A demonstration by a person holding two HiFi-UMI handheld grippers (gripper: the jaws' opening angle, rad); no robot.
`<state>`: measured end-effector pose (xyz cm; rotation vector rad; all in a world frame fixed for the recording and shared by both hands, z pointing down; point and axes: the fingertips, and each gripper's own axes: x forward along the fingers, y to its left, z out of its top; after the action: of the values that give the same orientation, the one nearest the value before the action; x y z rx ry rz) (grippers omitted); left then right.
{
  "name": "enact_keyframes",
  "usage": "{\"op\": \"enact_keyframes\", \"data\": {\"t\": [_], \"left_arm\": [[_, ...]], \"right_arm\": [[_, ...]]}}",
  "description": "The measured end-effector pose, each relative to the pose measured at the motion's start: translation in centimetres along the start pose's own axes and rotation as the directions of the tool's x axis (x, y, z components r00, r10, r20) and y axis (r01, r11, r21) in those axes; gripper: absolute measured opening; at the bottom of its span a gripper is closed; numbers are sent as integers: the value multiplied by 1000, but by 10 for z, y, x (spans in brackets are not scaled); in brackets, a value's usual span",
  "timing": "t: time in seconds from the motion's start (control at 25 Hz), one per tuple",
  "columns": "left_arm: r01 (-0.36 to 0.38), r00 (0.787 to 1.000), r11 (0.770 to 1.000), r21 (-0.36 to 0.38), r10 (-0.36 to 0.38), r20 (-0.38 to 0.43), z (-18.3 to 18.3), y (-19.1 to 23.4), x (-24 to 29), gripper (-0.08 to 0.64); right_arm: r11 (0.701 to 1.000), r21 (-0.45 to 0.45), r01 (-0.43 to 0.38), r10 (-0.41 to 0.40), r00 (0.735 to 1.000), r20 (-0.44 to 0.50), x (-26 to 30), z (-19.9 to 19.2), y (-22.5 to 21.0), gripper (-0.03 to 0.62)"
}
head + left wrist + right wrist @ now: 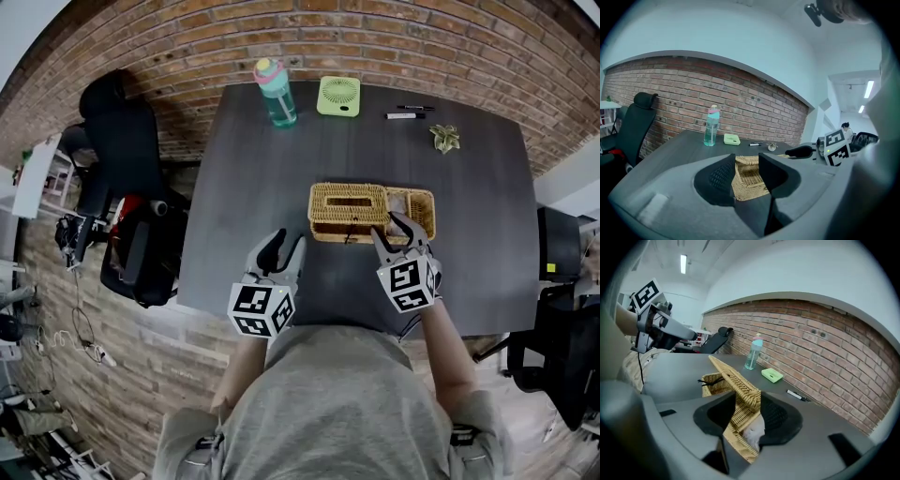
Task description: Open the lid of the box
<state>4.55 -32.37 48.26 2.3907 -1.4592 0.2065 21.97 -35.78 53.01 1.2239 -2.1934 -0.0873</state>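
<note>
A woven wicker box [424, 225] lies in the middle of the dark table [244, 187]. Its lid [349, 204] is tipped up at the right end, over the open basket [712, 386]. My right gripper [387, 225] is at the box's front right, and the lid's near edge [740, 394] sits clamped between its two jaws [747, 399]. Something white [753, 433] shows inside the box under the lid. A black tie [708, 379] hangs at the box's front. My left gripper [289, 239] hovers open, a short way in front of the box's left end [749, 176], touching nothing [746, 157].
At the table's far edge stand a teal bottle [276, 92], a green fan [338, 96], a black marker [405, 115] and a small plant [445, 138]. Office chairs flank the table at the left [122, 187] and right [562, 328]. A brick wall runs behind.
</note>
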Motion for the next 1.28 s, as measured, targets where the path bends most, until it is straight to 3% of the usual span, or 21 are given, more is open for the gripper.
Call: {"op": "enact_keyframes", "data": {"t": [0.76,1.28], "left_arm": [[-4,1000,1000,-11,4,-9,1,5,5,156],[-5,1000,1000,-7,5,-20,-1,4,9,156]], "right_arm": [[997,-75,15,-9,997,77,13,51,-40,123],[999,-44,-21,25,996,85,36,68,-67,118]]}}
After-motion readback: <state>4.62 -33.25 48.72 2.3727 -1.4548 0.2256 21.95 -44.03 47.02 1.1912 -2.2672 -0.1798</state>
